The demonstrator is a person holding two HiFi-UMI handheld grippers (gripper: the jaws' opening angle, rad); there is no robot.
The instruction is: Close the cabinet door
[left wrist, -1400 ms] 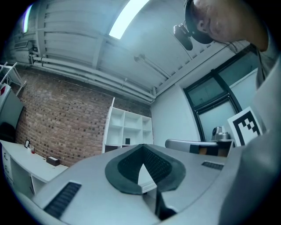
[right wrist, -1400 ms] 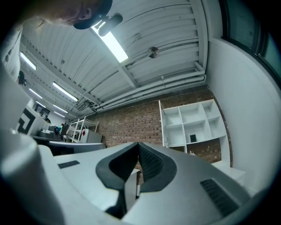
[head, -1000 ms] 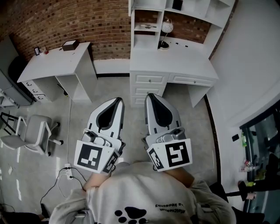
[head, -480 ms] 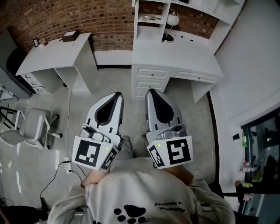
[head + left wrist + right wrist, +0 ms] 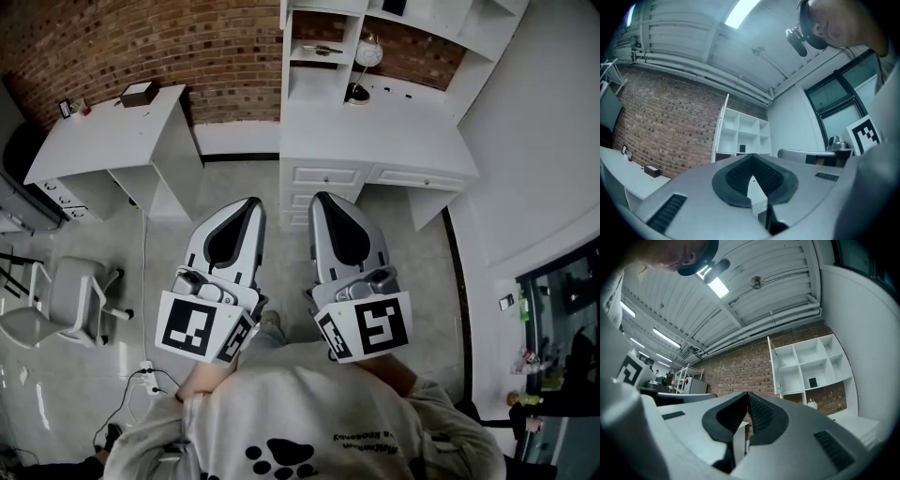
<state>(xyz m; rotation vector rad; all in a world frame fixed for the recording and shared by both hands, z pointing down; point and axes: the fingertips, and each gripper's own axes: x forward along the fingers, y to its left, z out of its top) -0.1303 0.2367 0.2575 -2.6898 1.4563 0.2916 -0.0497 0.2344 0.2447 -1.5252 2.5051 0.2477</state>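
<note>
approach step, judging by the gap: the left claw [image 5: 250, 202] and right claw [image 5: 322, 198] are pointing, pinched shut and empty, at the far cabinet door [image 5: 773, 371], which is standing open and needing a reach and push.

A dark box [image 5: 138, 94] was seen on the white table [image 5: 89, 150]. A round-headed object [image 5: 357, 90] (dark-based) was set on the drawered desk [image 5: 394, 141].

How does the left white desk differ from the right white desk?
The left white desk has bare brick wall behind its top; the right white desk carries a white shelf unit. The left desk holds a small dark box; the right desk, a white globe. Both are white.
</note>
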